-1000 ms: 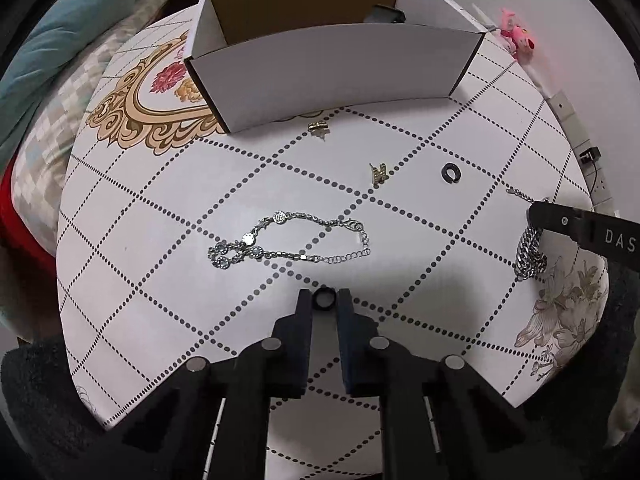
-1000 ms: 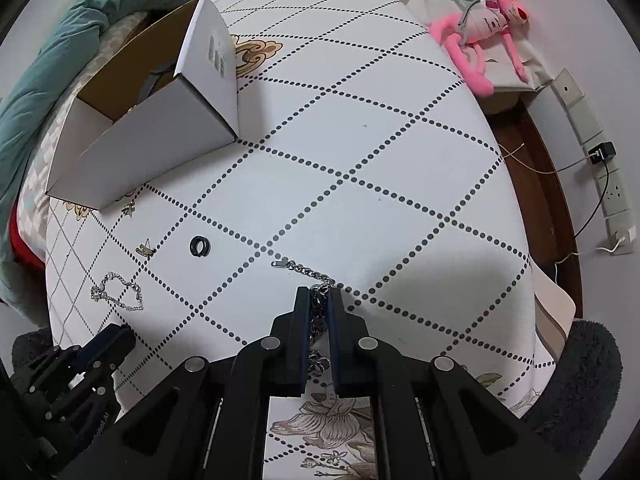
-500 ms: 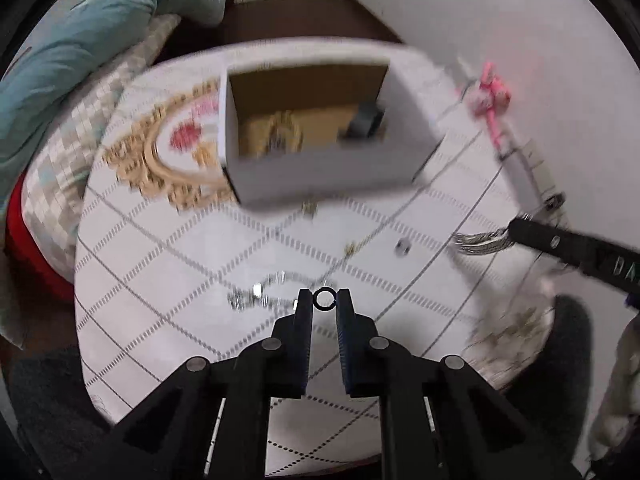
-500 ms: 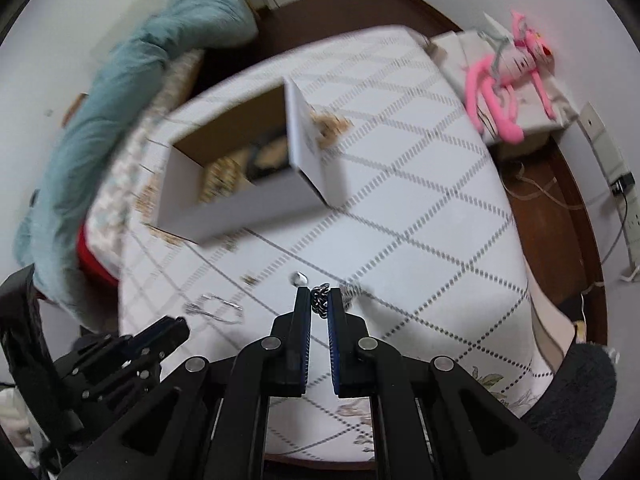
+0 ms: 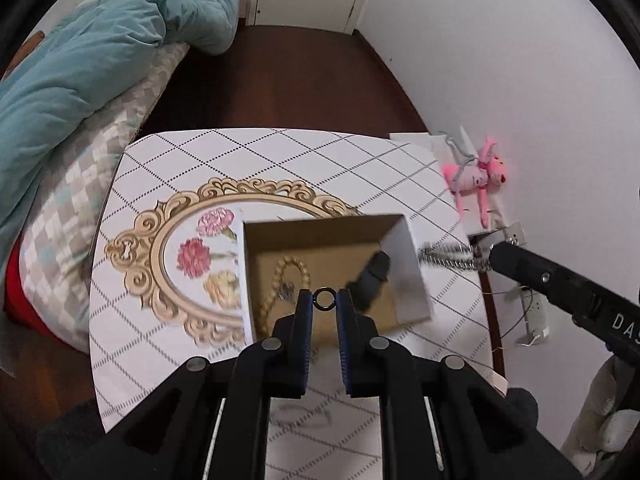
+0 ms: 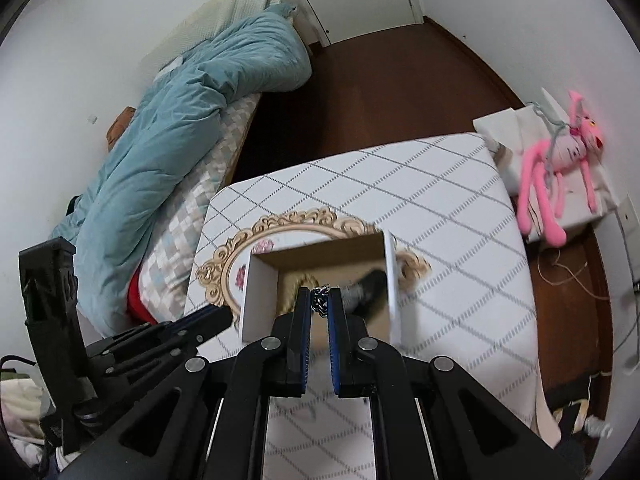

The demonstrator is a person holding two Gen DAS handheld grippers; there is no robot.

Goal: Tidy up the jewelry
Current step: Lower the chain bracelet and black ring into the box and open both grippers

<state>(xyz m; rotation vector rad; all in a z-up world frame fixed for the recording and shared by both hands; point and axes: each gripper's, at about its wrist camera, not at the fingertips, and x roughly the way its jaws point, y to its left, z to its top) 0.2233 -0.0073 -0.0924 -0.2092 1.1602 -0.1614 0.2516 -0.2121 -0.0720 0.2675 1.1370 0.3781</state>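
The left gripper [image 5: 324, 300] hangs above the open cardboard box [image 5: 404, 264], its two blue-edged fingers [image 5: 305, 312] pinched on a small dark ring [image 5: 324, 299] that sits upright between the tips. The box stands on a table [image 5: 280, 160] covered in a white cloth with a dotted diamond grid and a gold scrolled oval framing printed flowers [image 5: 194, 258]; the box overlaps the oval's 3 o'clock side. Inside the box a beige bead strand [image 5: 290, 268] lies in a loop at about 9 o'clock from the ring, with a small silvery piece [image 5: 286, 291] inside the loop, and a black object [image 5: 370, 276], blurred, lies toward 2 o'clock. From 3 o'clock in the left wrist view the right gripper [image 6: 319, 300] reaches in as a black arm printed with white letters of which only "DAS" can be read; a silver chain [image 5: 448, 256] streams level from its tip, just beyond the box's right wall. In the right wrist view that gripper's fingers are closed on the chain's links [image 6: 320, 299] over the box interior, with the bead strand at 9 o'clock and the black object at 3 o'clock. Another thin chain [image 5: 304, 416] lies on the cloth under the left gripper, at 6 o'clock. A pink plush toy [image 6: 556, 176] rests on a white stand off the table's far right corner, and a teal duvet [image 6: 180, 128] is heaped on the bed at 10 o'clock.
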